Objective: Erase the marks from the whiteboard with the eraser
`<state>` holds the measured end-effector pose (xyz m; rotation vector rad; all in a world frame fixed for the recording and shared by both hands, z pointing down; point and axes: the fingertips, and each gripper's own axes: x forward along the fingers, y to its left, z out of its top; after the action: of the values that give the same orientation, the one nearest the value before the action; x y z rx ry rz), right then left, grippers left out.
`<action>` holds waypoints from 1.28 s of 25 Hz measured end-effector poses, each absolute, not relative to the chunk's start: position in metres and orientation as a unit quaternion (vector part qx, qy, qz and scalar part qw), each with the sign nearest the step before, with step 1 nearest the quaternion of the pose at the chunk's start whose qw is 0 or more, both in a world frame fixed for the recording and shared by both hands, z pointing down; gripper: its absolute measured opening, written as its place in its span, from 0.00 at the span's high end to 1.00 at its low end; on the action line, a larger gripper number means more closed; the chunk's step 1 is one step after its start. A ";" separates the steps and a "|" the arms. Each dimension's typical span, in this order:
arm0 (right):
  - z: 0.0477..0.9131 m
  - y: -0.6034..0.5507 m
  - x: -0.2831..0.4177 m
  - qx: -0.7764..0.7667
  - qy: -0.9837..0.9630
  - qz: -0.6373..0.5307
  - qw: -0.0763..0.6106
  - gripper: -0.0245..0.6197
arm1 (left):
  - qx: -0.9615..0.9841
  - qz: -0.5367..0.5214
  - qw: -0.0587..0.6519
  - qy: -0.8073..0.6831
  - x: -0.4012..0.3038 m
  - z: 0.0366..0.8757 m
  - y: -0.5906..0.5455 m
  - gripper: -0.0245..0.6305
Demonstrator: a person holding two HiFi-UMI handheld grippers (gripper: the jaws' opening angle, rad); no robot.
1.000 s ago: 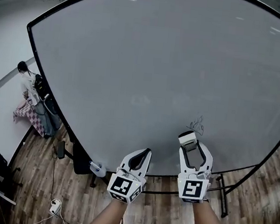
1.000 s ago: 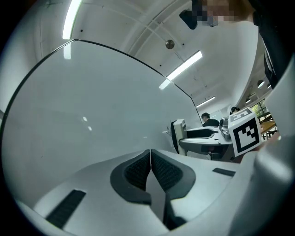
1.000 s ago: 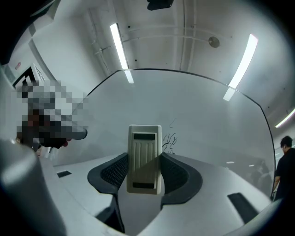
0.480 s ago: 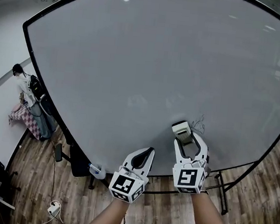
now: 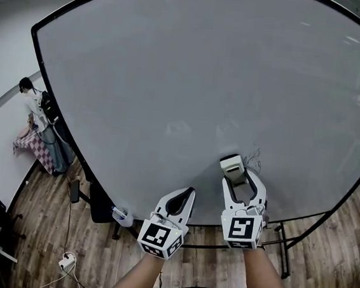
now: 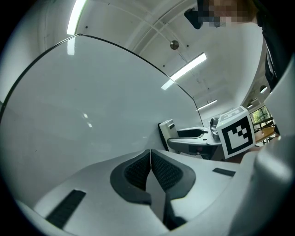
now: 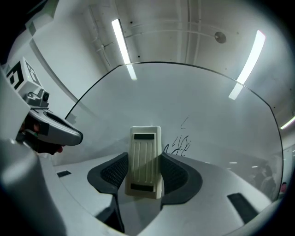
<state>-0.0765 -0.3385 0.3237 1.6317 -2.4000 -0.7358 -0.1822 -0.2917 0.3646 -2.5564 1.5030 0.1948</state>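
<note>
Right claw holds the eraser at the whiteboard, just left of the marks.
Head view: the board fills the frame above a wooden floor; the eraser sits at the right claw's tip against the board's lower part, and the left claw hangs lower, to its left. Left gripper view: the left claw's dark pads meet, with nothing between them. Right gripper view: both pads press the sides of the pale ribbed eraser, upright between them, with the scribbled marks just right of its top. I cannot tell whether it touches the board.
</note>
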 end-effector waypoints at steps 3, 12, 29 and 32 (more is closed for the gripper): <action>0.319 -0.340 -0.071 0.550 -0.798 -0.238 0.063 0.58 | -0.857 0.067 0.084 0.503 -0.178 0.366 -0.291 0.93; 0.314 -0.345 -0.035 0.579 -0.784 -0.220 0.038 0.58 | -0.861 0.064 0.075 0.499 -0.168 0.377 -0.290 0.93; 0.301 -0.359 0.062 0.648 -0.734 -0.203 0.008 0.58 | -0.861 0.063 0.080 0.499 -0.153 0.373 -0.285 0.93; 0.300 -0.363 0.083 0.666 -0.720 -0.195 0.004 0.58 | -0.859 0.066 0.081 0.501 -0.155 0.370 -0.286 0.93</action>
<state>0.0834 -0.3635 0.3002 2.0879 -2.2560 -0.6103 -0.1548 -0.2861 0.3702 -2.5685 1.4984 0.1972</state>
